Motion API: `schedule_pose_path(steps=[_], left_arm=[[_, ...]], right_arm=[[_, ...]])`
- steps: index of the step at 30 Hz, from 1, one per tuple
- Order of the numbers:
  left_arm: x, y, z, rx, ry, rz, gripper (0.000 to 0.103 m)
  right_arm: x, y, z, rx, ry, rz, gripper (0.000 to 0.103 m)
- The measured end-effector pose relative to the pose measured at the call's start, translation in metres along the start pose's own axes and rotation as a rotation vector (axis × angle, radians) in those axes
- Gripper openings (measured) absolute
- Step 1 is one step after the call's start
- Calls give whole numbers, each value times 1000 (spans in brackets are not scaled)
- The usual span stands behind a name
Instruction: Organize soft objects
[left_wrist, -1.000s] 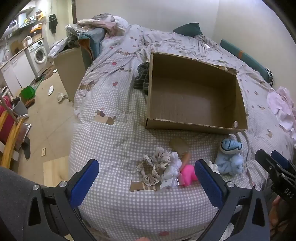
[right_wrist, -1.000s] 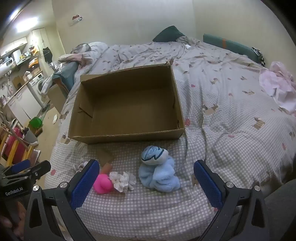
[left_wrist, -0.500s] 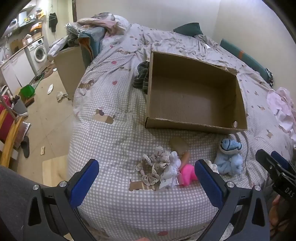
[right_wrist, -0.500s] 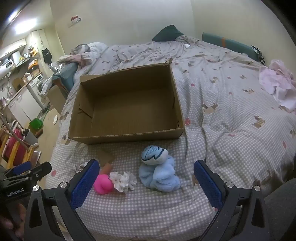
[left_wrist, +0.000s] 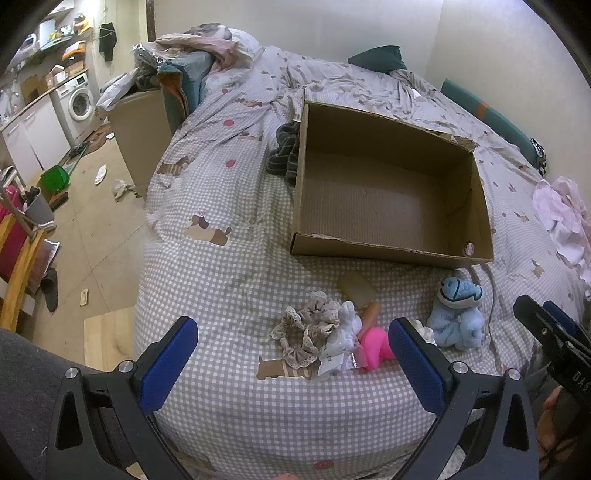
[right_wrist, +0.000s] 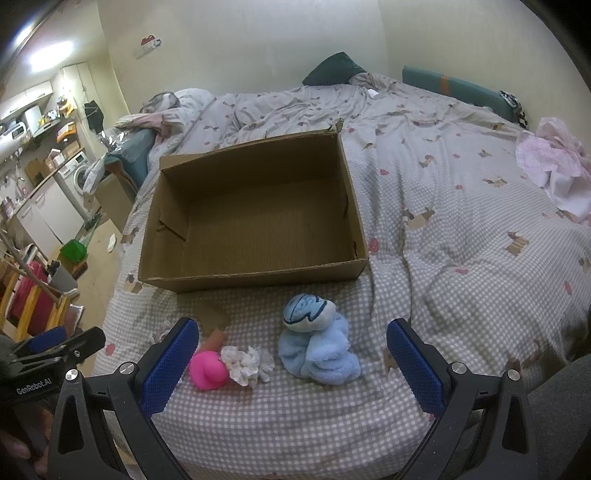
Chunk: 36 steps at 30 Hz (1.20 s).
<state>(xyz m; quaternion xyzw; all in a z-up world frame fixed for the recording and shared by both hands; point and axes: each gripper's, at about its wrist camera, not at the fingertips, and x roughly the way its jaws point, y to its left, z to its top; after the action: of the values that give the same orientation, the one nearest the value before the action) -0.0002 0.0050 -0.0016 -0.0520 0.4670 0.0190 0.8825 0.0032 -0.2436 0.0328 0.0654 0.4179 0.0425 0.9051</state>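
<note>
Both the left tongs (left_wrist: 291, 363) and right tongs (right_wrist: 291, 363) are held wide, empty. The soft toys (right_wrist: 317, 345) lie on the bed (right_wrist: 461, 229), at 6 o'clock from the cardboard box (right_wrist: 255, 275). If gripped carelessly, neighbouring scrunchies (left_wrist: 306, 332) could be dragged off the mattress edge.

walls (right_wrist: 240, 44) cream | floor (left_wrist: 99, 229) beige tile, seemingly | washing machine (left_wrist: 79, 98) left

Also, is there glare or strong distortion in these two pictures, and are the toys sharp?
Left wrist view: fisheye bends the cardboard box, black corners, no glare, pink toy sharp. Right wrist view: same bending, bright ceiling light blown out upper left, blue plush sharp.
</note>
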Motion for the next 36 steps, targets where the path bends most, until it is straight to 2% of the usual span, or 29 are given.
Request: schedule_pose_path(steps=[36], left_arm=[[1,-4,-3,15,7,9,103]], right_arm=[[3,-1,-3,2,7,0,103]])
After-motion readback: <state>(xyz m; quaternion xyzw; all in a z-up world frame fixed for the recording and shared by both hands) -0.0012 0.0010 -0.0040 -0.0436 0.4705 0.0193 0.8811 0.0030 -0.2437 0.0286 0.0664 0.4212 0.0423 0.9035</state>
